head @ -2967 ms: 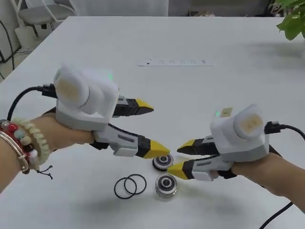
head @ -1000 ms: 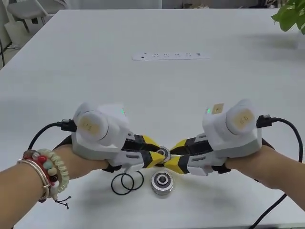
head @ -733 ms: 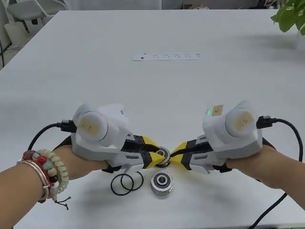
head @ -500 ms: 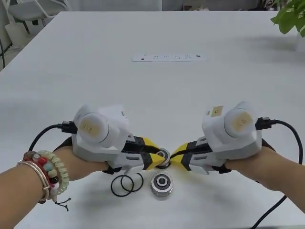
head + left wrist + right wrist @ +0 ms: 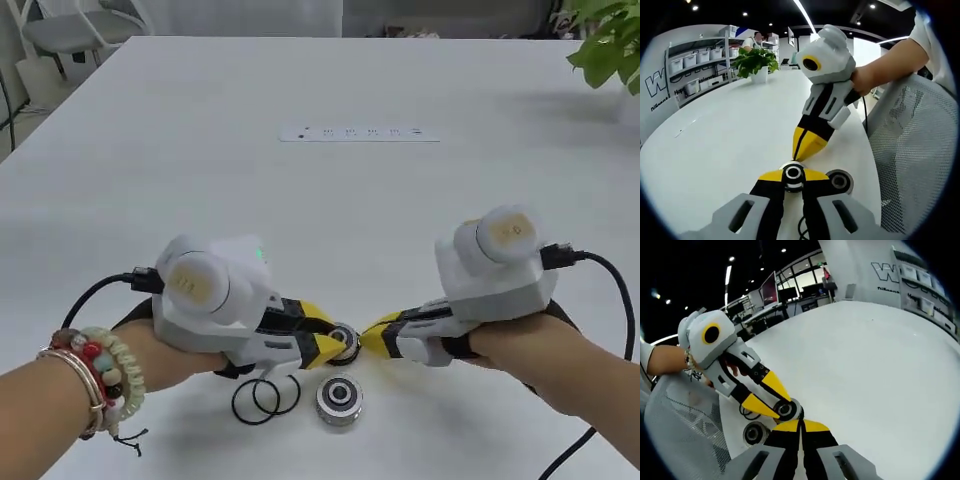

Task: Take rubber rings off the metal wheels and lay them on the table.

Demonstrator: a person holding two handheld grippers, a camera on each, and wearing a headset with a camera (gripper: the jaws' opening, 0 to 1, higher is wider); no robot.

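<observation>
While left gripper (image 5: 791, 176) clamps wheel (image 5: 346, 339), right gripper (image 5: 372, 337) rolled

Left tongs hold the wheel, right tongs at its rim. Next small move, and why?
Probably ease the right tongs away from the wheel, to test whether the ring peels off. The left tongs clamp that wheel, and the right tongs' shut tips touch its rim; a grip on the ring isn't clear.
</observation>
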